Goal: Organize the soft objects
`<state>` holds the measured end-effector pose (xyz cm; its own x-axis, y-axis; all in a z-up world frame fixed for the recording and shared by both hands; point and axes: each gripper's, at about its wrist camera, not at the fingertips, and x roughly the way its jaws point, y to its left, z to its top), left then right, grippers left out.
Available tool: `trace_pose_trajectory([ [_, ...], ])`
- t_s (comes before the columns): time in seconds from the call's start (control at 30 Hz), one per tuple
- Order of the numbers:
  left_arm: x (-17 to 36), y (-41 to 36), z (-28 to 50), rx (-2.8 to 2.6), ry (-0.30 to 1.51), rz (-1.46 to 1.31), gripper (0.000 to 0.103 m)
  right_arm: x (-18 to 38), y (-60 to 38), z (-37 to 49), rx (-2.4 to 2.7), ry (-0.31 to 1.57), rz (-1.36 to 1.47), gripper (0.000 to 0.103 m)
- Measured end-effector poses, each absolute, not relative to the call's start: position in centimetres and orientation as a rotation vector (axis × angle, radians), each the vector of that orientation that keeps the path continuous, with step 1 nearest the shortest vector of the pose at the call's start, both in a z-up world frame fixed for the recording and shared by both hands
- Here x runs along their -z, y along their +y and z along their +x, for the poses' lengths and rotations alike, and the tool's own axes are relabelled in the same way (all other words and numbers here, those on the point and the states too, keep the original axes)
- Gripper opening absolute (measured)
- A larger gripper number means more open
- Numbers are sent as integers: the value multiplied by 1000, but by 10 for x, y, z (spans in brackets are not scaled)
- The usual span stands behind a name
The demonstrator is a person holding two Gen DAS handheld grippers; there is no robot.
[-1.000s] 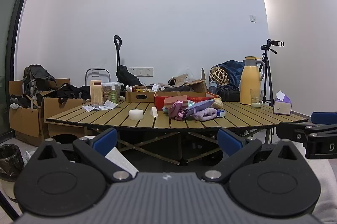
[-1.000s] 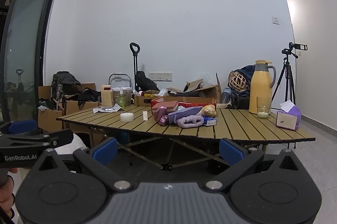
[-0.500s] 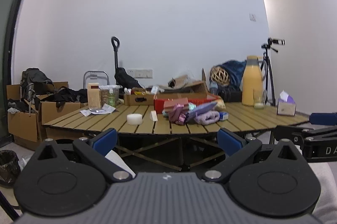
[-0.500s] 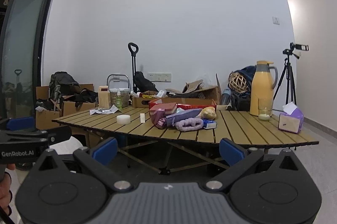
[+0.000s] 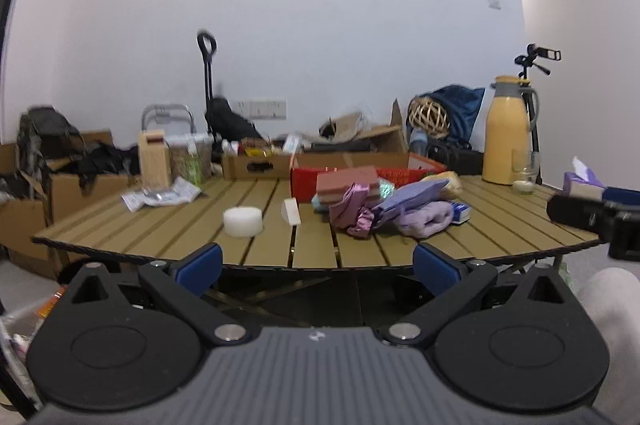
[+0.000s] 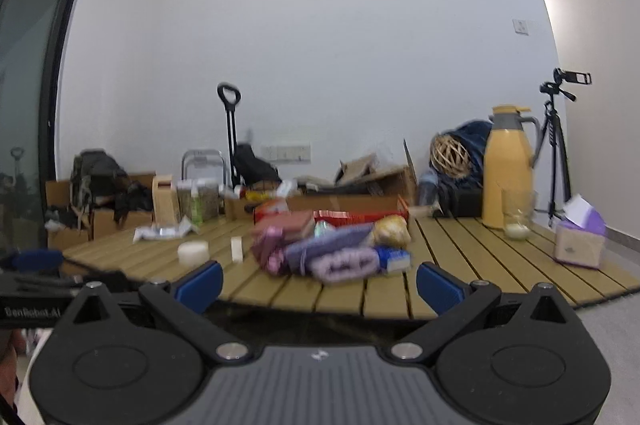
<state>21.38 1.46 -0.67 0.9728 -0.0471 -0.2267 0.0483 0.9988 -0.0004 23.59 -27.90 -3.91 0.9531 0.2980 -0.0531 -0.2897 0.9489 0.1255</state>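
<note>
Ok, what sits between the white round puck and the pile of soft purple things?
In the left wrist view, only a small white block stands between the white puck and the soft pile.

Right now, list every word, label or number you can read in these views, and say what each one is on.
"GenRobot.AI", slightly blurred: on the side of the left claw, seen at the left edge of the right wrist view.
Blue box in the soft pile: has print, too blurred to read.
Red box, packets and bottles on the table: print too small or blurred.
Tissue box: nothing legible.
</note>
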Motion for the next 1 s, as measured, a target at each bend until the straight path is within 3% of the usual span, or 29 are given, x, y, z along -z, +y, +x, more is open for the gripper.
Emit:
trace_pose_trajectory([
  [0.13, 16, 26, 276, 47, 272, -22, 103, 51, -272, 306, -386, 178, 180, 103],
  [0.2, 16, 32, 315, 49, 325, -70, 99, 53, -264, 347, -364, 250, 160, 102],
  [0.23, 13, 37, 334, 67, 359, -108, 92, 52, -263, 362, -355, 270, 162, 101],
  [0.27, 8, 41, 351, 100, 382, -149, 85, 48, -264, 379, -350, 276, 170, 99],
  [0.5, -19, 33, 472, 174, 374, -164, 75, 21, -257, 486, -385, 312, 208, 78],
  [0.53, -15, 31, 488, 152, 371, -164, 71, 22, -254, 502, -403, 345, 224, 74],
  [0.6, -3, 33, 515, 138, 403, -229, 60, 26, -241, 534, -449, 388, 245, 43],
  [0.63, 3, 36, 524, 158, 431, -279, 54, 28, -235, 548, -457, 404, 254, 39],
  [0.7, 16, 43, 539, 241, 499, -369, 42, 34, -226, 565, -480, 410, 288, 38],
  [0.83, 34, 57, 551, 316, 563, -531, 35, 51, -215, 581, -504, 437, 363, 37],
  [1.0, 36, 60, 550, 323, 540, -542, 29, 57, -215, 586, -506, 424, 377, 35],
])
